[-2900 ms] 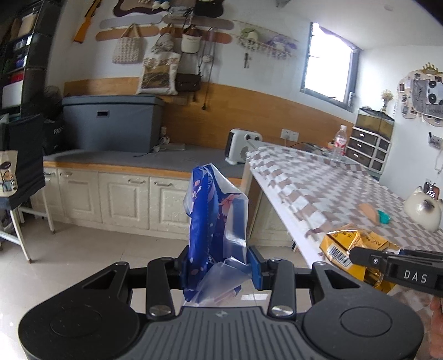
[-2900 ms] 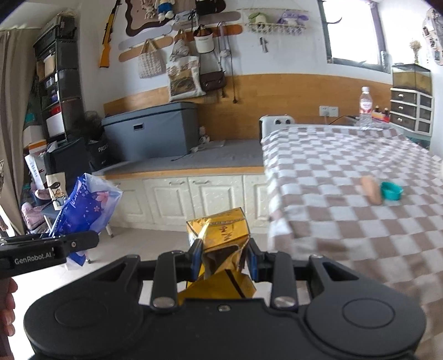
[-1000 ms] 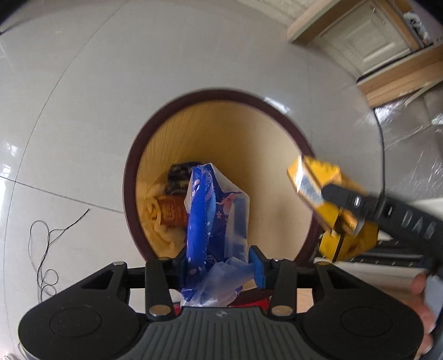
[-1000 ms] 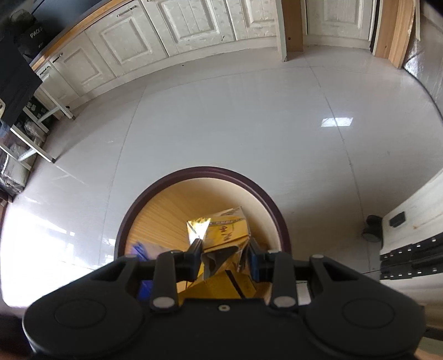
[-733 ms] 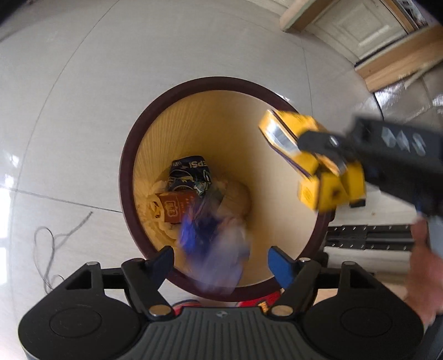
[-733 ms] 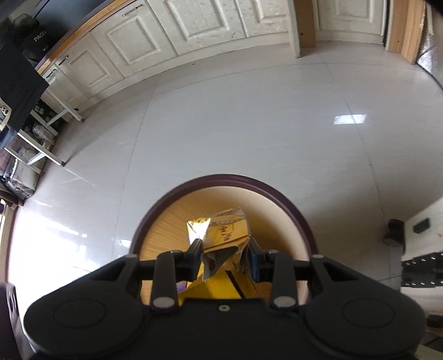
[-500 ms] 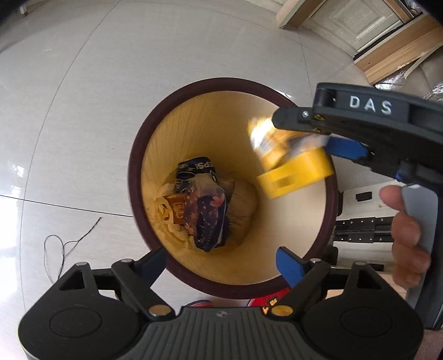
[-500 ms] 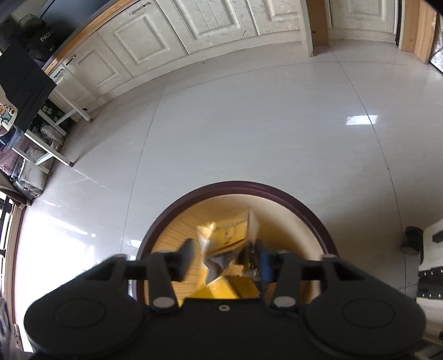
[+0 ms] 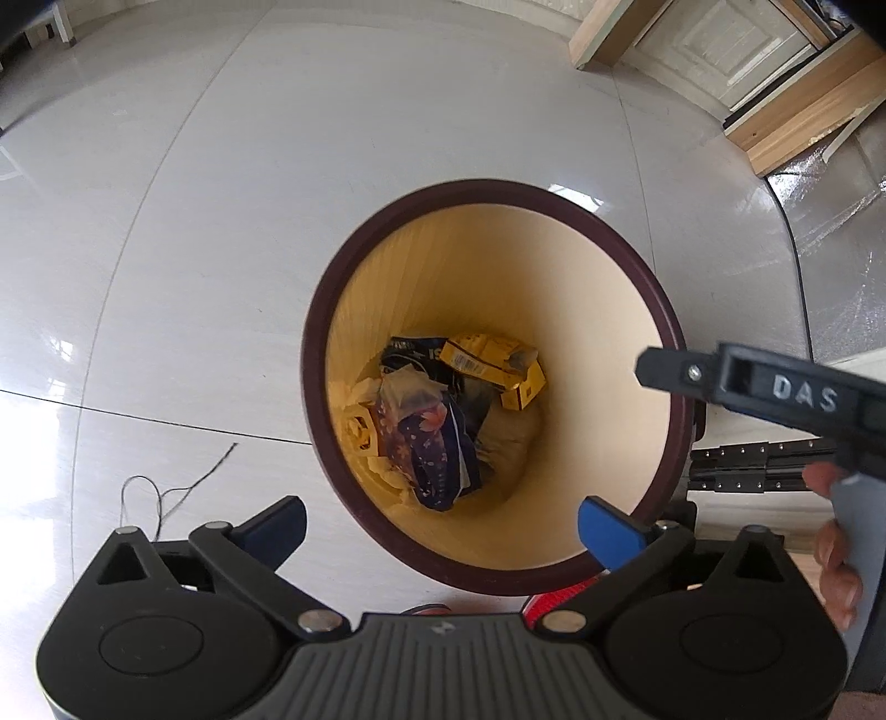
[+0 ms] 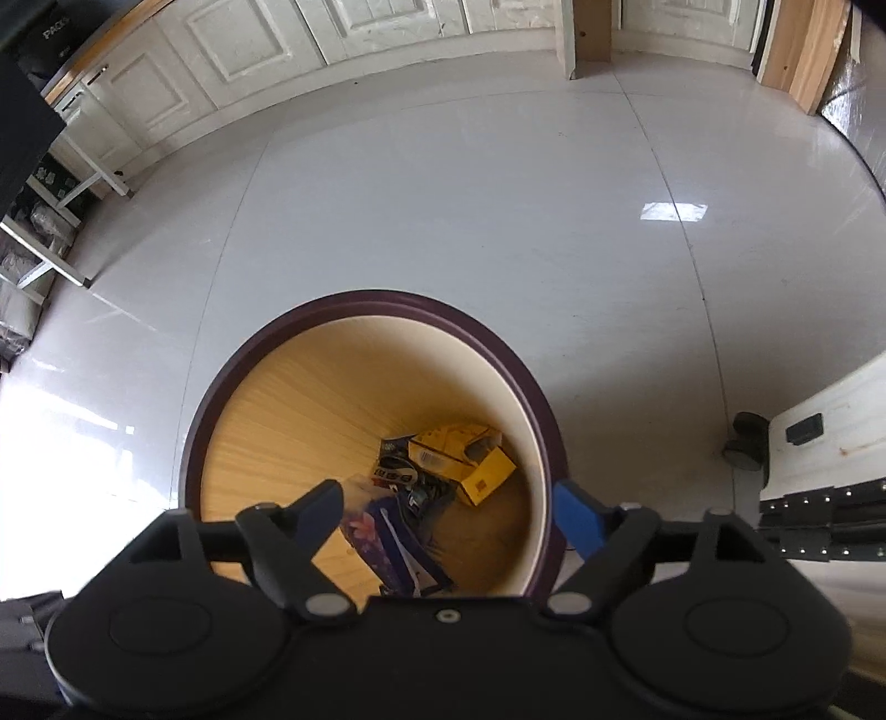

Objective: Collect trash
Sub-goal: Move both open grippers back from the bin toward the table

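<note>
A round bin (image 9: 662,315) with a dark rim and a wood-coloured inside stands on the floor below both grippers. At its bottom lie the blue flowered bag (image 9: 437,448) and the crushed yellow carton (image 9: 493,368), among other wrappers. My left gripper (image 9: 440,526) hangs over the bin's near rim, its jaws opening wide with nothing between them. In the right wrist view the right gripper (image 10: 451,512) is also over the bin (image 10: 194,443), jaws opening and empty, with the yellow carton (image 10: 470,465) and blue bag (image 10: 382,540) below. The right gripper's finger (image 9: 775,387) shows at the right of the left wrist view.
Glossy pale floor tiles (image 10: 443,194) surround the bin. White cabinet doors (image 10: 249,44) line the far wall. A thin black thread (image 9: 166,493) lies on the floor left of the bin. A caster wheel (image 10: 747,440) and white furniture base stand to the right.
Both grippers opened. The blue bag and then the yellow carton dropped from the jaws into the bin, where they now lie.
</note>
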Tool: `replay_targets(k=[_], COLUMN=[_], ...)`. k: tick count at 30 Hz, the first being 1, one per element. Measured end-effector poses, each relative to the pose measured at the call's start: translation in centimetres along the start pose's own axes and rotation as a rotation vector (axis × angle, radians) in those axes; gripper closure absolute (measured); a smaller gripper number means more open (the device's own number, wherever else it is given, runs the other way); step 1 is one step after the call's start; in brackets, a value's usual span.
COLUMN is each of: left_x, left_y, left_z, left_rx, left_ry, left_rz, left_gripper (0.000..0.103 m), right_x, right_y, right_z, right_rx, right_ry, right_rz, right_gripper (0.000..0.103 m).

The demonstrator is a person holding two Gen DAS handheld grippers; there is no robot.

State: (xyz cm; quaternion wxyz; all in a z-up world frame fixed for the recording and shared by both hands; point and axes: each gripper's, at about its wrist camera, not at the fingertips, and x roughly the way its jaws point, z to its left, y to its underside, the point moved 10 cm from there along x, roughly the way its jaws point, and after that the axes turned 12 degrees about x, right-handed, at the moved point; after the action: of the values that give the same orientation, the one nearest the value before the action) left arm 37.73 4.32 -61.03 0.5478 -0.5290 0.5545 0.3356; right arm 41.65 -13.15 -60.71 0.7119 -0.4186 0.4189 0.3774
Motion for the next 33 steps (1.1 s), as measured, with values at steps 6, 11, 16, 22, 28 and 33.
replay_targets(k=[6,11,16,22,28,33], left_x=[-1.2,-2.6,-4.4,-7.2,-10.4,-13.3], left_y=[0.0,0.2,0.8,1.4,2.0,2.8], left_z=[-0.4,-0.3,0.1,0.5,0.1,-0.6], left_rx=[0.014,0.020,0.011,0.001,0.006,0.014], left_ry=[-0.020,-0.030,-0.048,-0.077,-0.100,-0.112], left_rz=[-0.011,-0.030,-0.052,-0.090,-0.140,-0.186], left_gripper=[0.000,0.000,0.000,0.000,0.000,0.000], right_x=[-2.5,-4.5,-6.7,-9.9,-13.0,-15.4], right_y=[0.5,1.1,1.5,2.2,3.0,3.7], right_z=[0.0,-0.2,-0.6,-0.2,0.1,0.0], right_rx=[-0.038,-0.059,-0.071,-0.110,-0.118,-0.126], right_ry=[0.013,0.034,0.071,0.076,0.073,0.080], right_rz=[-0.023,-0.042,-0.054,-0.077,-0.101,-0.131], right_gripper=[0.002,0.000,0.000,0.000,0.000,0.000])
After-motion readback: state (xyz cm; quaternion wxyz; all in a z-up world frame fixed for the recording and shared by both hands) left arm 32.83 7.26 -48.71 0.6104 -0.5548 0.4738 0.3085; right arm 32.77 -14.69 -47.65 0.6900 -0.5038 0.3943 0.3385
